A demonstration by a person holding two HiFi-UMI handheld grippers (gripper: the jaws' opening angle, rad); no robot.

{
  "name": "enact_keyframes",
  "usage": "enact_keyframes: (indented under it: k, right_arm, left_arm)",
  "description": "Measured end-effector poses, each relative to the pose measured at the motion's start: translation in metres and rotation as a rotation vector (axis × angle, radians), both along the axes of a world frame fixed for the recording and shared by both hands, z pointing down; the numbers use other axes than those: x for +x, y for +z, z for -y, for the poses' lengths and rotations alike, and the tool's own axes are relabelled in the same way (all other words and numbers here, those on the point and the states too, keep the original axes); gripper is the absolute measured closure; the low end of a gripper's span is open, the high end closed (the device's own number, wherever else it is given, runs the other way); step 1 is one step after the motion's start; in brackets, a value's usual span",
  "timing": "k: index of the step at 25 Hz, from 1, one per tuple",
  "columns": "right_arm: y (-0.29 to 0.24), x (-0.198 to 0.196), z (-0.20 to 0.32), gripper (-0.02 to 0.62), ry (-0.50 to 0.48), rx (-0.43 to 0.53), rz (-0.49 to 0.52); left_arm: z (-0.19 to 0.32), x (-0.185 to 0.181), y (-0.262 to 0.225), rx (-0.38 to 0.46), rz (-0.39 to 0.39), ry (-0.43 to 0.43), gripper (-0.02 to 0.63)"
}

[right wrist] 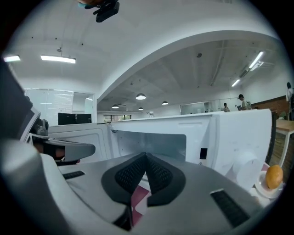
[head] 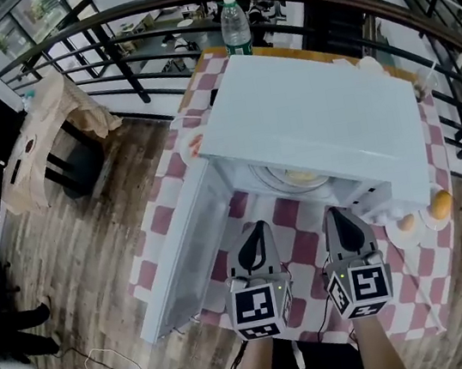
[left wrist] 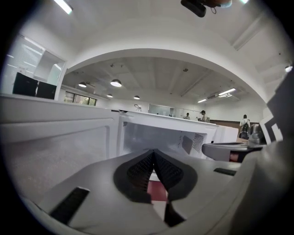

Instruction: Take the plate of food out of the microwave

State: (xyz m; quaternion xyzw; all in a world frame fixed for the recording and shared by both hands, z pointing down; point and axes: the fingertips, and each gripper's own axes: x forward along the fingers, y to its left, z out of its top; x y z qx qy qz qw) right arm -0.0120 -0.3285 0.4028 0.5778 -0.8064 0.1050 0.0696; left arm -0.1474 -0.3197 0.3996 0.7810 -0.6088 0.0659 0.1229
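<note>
Holds left gripper (head: 258, 227) and right gripper (head: 337, 213) side by side, lower centre of the head view, tips aimed up-frame, jaws of both closed together, empty.

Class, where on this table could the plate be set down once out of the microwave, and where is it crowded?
Free: the checked cloth in front of the microwave, between its open door and the dishes at the right corner, under the left gripper and the right gripper. Crowded: that corner.
</note>
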Motion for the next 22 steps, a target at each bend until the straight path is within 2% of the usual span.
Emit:
enact_keyframes:
  k: [11,22]
  right_arm:
    - [0.022,0.012,0.020,0.584,-0.002,-0.033,0.022]
    - [0.044,-0.014,0.024,0.584,-0.056,-0.058,0.018]
  left_arm:
    - [0.030,0.021,0.026,-0.081,-0.048,-0.007,0.595]
    - [0.040,0.020,0.061,-0.196,-0.198,-0.005,0.583]
